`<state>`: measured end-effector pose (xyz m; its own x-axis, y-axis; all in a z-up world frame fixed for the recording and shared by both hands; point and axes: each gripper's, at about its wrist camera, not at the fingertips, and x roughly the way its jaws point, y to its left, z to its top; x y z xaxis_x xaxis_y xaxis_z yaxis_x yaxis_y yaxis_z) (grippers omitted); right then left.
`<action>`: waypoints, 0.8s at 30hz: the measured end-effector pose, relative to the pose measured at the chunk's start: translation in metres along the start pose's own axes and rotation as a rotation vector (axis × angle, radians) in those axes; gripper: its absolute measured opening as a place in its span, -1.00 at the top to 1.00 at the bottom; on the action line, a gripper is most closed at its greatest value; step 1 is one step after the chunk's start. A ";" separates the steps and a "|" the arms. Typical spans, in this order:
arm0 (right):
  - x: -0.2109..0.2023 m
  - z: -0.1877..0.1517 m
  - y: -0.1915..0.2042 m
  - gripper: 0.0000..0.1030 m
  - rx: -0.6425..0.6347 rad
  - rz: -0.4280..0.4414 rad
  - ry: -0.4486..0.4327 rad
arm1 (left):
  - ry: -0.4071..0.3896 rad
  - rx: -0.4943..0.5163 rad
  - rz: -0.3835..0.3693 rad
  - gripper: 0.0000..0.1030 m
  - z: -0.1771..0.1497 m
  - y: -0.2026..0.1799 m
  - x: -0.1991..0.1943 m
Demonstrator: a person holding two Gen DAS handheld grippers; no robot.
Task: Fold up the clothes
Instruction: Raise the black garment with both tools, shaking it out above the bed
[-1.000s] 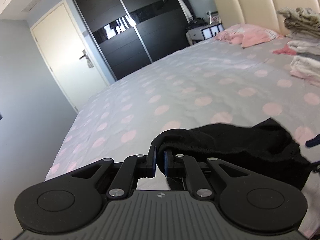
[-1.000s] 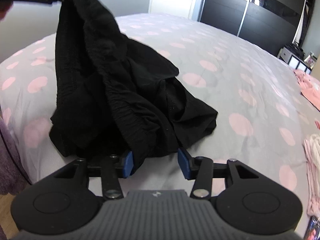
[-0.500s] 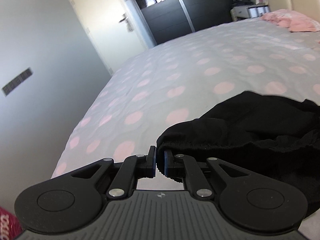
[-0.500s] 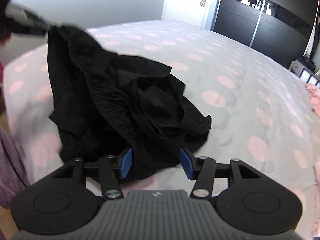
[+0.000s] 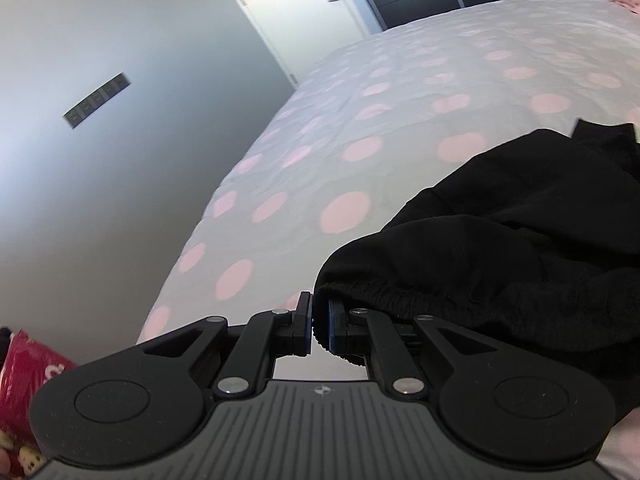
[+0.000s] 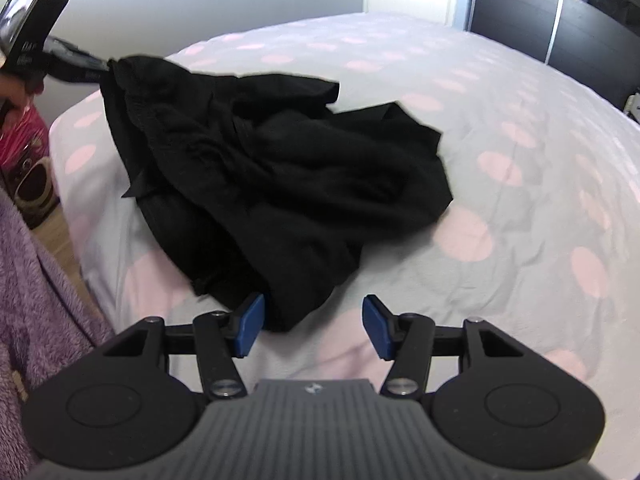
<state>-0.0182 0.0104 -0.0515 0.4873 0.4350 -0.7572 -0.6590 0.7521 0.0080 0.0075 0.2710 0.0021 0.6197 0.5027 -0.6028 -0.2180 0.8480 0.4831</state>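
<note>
Left gripper (image 5: pixel 316 330) is pinched tight on the elastic waistband edge of the black shorts (image 6: pixel 280 176), while my right gripper (image 6: pixel 313 324) is opening, its blue pads (image 6: pixel 250 322) apart with only a low fold of cloth lying by the left one. Most of the garment sits crumpled near the corner of the polka-dot bed (image 6: pixel 520 200). It looks light, limp and quick to bunch, so I judge the gathered waistband the firmest place to take hold.
</note>
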 end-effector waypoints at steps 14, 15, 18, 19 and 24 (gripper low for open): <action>0.025 -0.005 0.023 -0.05 0.169 0.093 0.067 | 0.123 -0.122 0.104 0.89 -0.042 0.053 0.006; 0.028 -0.005 0.022 -0.03 0.183 0.094 0.067 | 0.132 -0.131 0.106 0.89 -0.045 0.057 0.007; 0.038 -0.002 0.022 0.12 0.235 0.109 0.077 | 0.147 -0.145 0.101 0.89 -0.053 0.061 0.006; 0.042 -0.001 0.023 0.20 0.248 0.111 0.085 | 0.149 -0.146 0.101 0.89 -0.054 0.062 0.006; 0.033 0.005 0.030 0.88 0.240 0.094 0.027 | 0.136 -0.171 0.087 0.89 -0.054 0.066 0.000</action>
<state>-0.0192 0.0501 -0.0735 0.4125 0.4974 -0.7632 -0.5445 0.8063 0.2311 -0.0478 0.3360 0.0000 0.4881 0.5835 -0.6491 -0.3981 0.8107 0.4293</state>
